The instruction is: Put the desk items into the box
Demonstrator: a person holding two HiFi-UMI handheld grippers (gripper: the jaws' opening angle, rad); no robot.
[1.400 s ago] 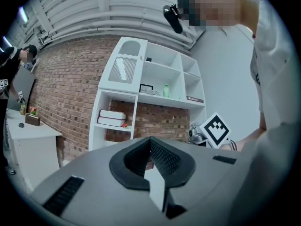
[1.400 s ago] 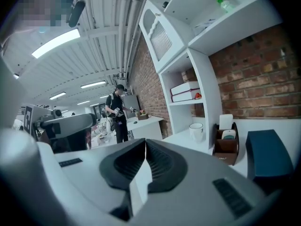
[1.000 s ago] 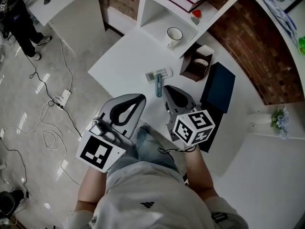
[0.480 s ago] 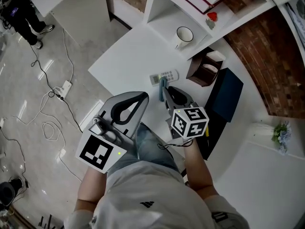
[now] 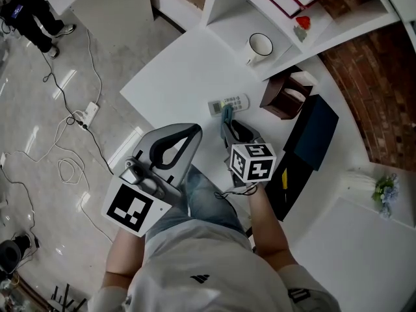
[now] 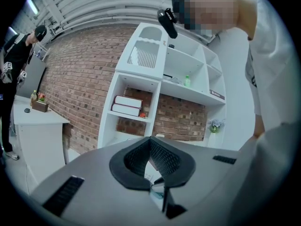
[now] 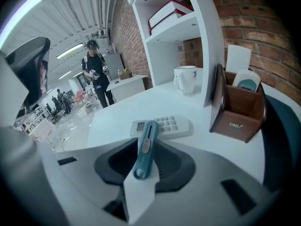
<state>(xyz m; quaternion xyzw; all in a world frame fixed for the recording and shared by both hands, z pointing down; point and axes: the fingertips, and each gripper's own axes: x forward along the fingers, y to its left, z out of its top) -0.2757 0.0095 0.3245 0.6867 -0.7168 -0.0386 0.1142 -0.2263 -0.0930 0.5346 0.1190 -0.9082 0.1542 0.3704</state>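
A blue utility knife [image 5: 226, 114] lies on the white desk [image 5: 175, 77], its tip against a white remote control [image 5: 229, 102]. My right gripper [image 5: 229, 125] points down at the knife's near end. Its jaws have just been opening, and the knife [image 7: 145, 145] lies between them without the pads pressing on it. The remote [image 7: 164, 125] is just beyond. A dark blue box [image 5: 317, 130] sits to the right. My left gripper [image 5: 193, 131] hovers beside the right one at the desk's near edge, shut and empty [image 6: 150, 142].
A brown wooden holder [image 5: 286, 96] stands between the remote and the box. A white mug [image 5: 260, 44] sits under the shelf unit [image 5: 273, 5]. A black tray [image 5: 292, 174] holds a yellow item. Cables cross the floor [image 5: 71, 135] at left, where a person stands far off.
My right gripper has dropped toward the desk and its jaws have spread around the blue knife. The left gripper has shifted only slightly.
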